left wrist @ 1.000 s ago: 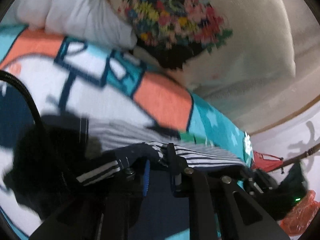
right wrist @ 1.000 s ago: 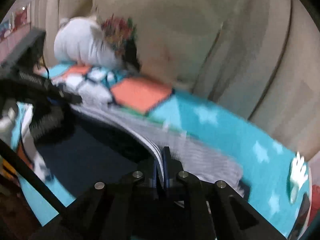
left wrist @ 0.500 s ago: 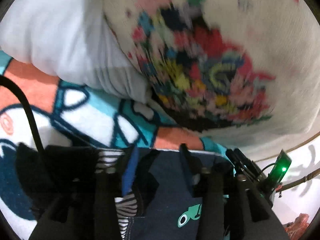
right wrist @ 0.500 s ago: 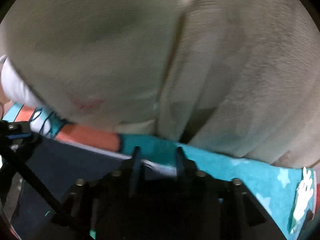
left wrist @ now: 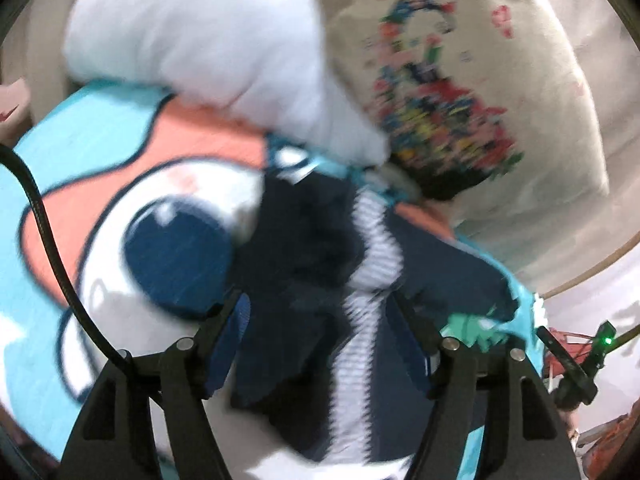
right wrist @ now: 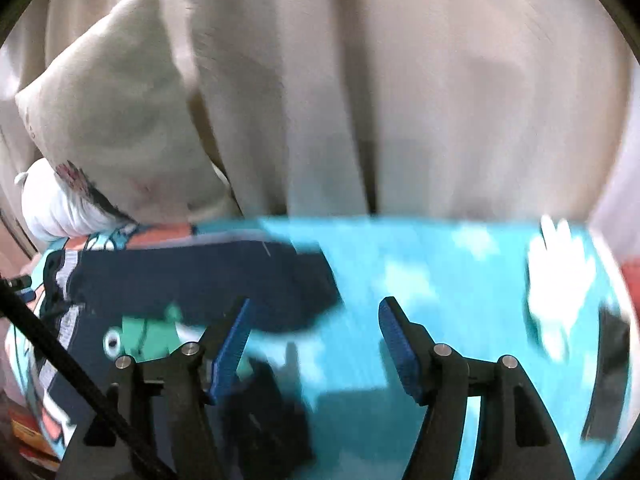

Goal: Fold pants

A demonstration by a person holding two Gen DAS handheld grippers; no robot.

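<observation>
Navy cotton pants with striped side bands (left wrist: 360,280) lie doubled on the turquoise cartoon blanket (right wrist: 420,264), released by both wide-open, empty grippers (left wrist: 322,328) (right wrist: 314,334); smoothing or another fold probably remains.

The left black two-finger gripper (left wrist: 320,312) had angular matte-plastic arms studded with round silver screws, ribbed blue pads (left wrist: 240,316) on the inner finger faces, and a thick black cable (left wrist: 48,240) curving past its left side. The right black two-finger gripper (right wrist: 314,320) was built alike, with ribbed blue pads (right wrist: 394,340), silver screws and a black cable (right wrist: 60,352) to its left.
</observation>
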